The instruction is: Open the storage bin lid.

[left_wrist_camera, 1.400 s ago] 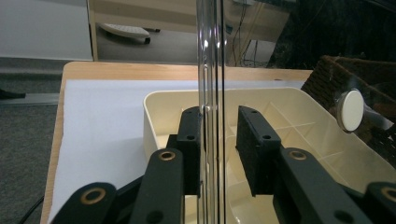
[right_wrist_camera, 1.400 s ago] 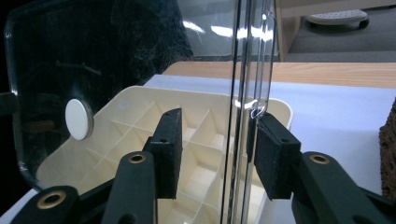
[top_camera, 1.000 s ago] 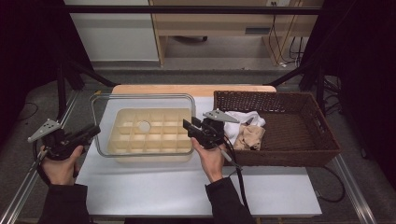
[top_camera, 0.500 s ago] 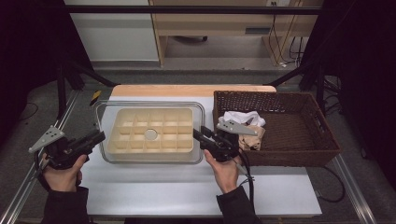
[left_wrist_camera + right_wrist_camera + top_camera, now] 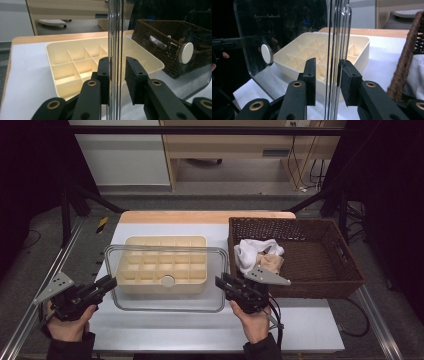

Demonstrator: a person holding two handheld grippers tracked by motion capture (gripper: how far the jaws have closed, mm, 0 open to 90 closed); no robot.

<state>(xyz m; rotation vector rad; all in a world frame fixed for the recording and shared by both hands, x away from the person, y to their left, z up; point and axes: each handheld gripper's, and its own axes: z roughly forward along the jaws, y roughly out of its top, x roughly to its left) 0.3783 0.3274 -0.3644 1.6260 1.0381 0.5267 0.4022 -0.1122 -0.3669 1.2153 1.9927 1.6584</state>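
High view: a white table top (image 5: 200,340) with a pale wooden strip along its far edge stands on a grey floor, between dark curtains, with a wooden cabinet behind. A clear plastic lid with rounded corners and a round white knob (image 5: 167,280) hangs level over a cream plastic tray of square compartments (image 5: 162,262) at the middle of the table, reaching past the tray's near edge. The left gripper (image 5: 111,282) meets the lid's left edge near the table's near left corner; the right gripper (image 5: 221,283) meets its right edge. A dark brown woven basket (image 5: 345,270) along the right edge holds white and beige cloths (image 5: 256,256).

Left gripper view: the black jaws stand narrow around the lid's clear edge (image 5: 115,50), a slight gap showing at the right pad.

Right gripper view: the jaws likewise bracket the lid's edge (image 5: 335,55), narrow, the right pad against it.

No readable writing anywhere.
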